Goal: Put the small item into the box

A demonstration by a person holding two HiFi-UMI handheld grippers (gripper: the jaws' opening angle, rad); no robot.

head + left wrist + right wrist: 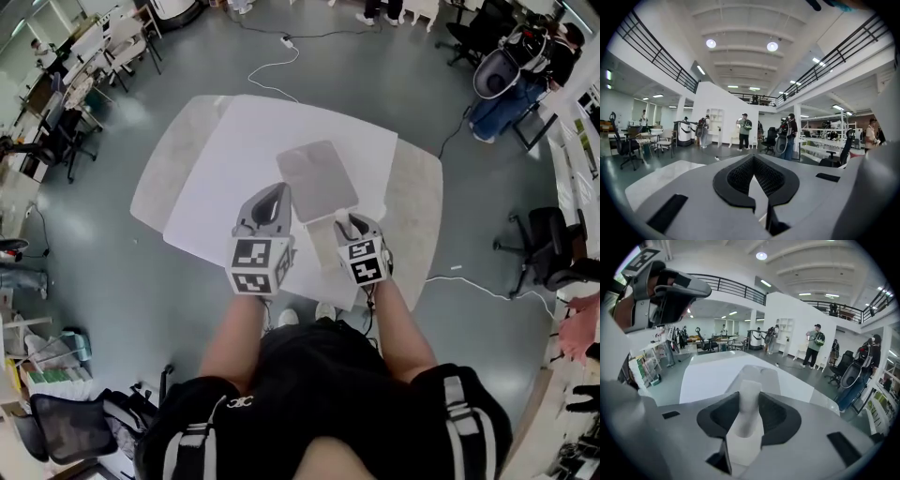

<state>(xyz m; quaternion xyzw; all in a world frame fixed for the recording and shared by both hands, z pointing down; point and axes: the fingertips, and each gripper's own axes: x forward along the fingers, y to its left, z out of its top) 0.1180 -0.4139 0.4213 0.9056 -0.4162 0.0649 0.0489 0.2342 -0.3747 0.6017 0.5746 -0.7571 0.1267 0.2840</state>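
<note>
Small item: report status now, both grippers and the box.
Right gripper fingers shut on small white item. Left gripper shut, empty. Grey box just ahead of the item; nothing between them.

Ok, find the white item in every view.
Head view: white item, lower centre, beside the right gripper, below the grey box.
Left gripper view: not in it.
Right gripper view: white item centre, between the jaws.
Shared landmark: the white-covered table.
</note>
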